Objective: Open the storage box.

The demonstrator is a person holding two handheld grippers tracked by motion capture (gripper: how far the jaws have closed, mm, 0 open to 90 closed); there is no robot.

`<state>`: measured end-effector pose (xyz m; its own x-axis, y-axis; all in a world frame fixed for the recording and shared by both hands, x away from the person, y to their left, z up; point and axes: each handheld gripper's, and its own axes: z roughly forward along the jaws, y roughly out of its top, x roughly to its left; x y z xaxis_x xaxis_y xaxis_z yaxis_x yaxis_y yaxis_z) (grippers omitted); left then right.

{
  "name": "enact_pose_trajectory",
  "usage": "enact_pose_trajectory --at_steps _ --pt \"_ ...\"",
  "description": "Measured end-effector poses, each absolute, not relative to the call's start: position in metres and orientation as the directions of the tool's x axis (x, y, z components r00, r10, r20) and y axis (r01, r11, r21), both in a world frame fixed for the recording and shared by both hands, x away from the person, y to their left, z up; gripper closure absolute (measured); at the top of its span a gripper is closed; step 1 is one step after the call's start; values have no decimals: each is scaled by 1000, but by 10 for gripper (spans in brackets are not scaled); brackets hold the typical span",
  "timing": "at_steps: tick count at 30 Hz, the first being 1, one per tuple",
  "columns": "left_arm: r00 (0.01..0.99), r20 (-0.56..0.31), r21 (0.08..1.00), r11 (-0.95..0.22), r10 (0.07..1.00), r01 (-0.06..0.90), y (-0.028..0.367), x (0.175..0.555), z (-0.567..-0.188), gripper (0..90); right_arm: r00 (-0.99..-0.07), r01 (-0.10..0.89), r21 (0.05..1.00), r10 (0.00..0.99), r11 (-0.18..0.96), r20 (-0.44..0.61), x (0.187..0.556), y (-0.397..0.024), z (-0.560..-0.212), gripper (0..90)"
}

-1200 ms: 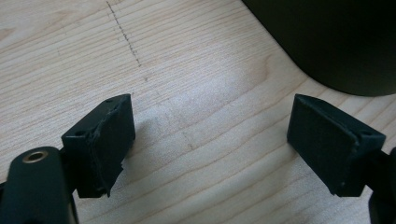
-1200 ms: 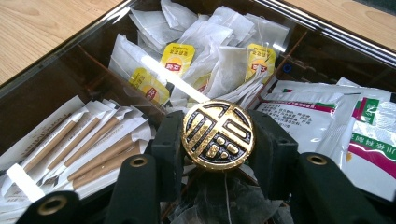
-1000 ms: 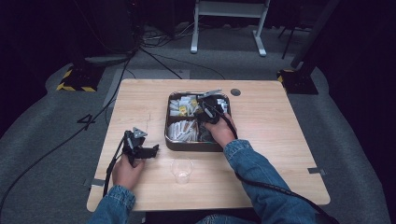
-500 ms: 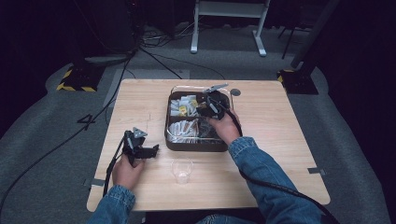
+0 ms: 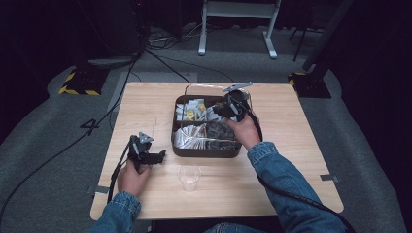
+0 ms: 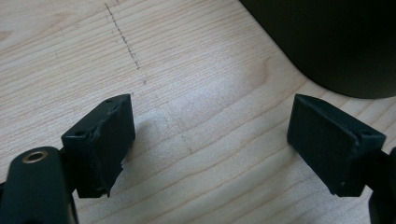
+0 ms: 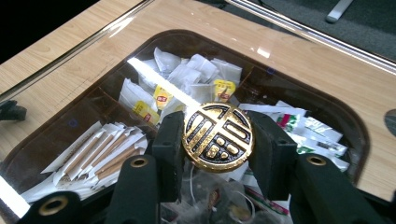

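The right tongs [image 7: 217, 140] squeezed a round gold and black knob [image 7: 218, 136] from both sides, and that knob sat on a clear lid [image 7: 299, 56] held over the brown box [image 5: 206, 148] of tea bags [image 7: 161, 100] and paper sticks [image 7: 100, 156]. The left tongs [image 6: 210, 140] were wide open with nothing in them, low over the bare wooden counter [image 6: 196, 84] just beside the box. A clear plastic cup [image 5: 189, 175] stood on the counter near the box, between the two arms.
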<state>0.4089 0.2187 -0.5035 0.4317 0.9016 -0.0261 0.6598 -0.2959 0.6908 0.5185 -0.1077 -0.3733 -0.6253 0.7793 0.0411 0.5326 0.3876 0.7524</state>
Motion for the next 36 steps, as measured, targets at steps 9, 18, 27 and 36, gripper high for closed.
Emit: enact_pose_trajectory --at_steps 9,18,27,36 --pt "432 -27 691 -296 902 660 219 409 -503 156 -609 519 778 792 355 45 513 -136 -359 583" --pt "432 -27 691 -296 902 660 219 409 -503 156 -575 518 790 817 328 38 509 -170 -349 583" --pt "431 -25 691 -296 902 660 219 409 -503 156 -542 517 789 840 333 1 508 -204 -344 583" --pt "430 -26 690 -295 903 661 219 409 -503 157 -508 518 798 861 309 -4 507 -244 -350 583"
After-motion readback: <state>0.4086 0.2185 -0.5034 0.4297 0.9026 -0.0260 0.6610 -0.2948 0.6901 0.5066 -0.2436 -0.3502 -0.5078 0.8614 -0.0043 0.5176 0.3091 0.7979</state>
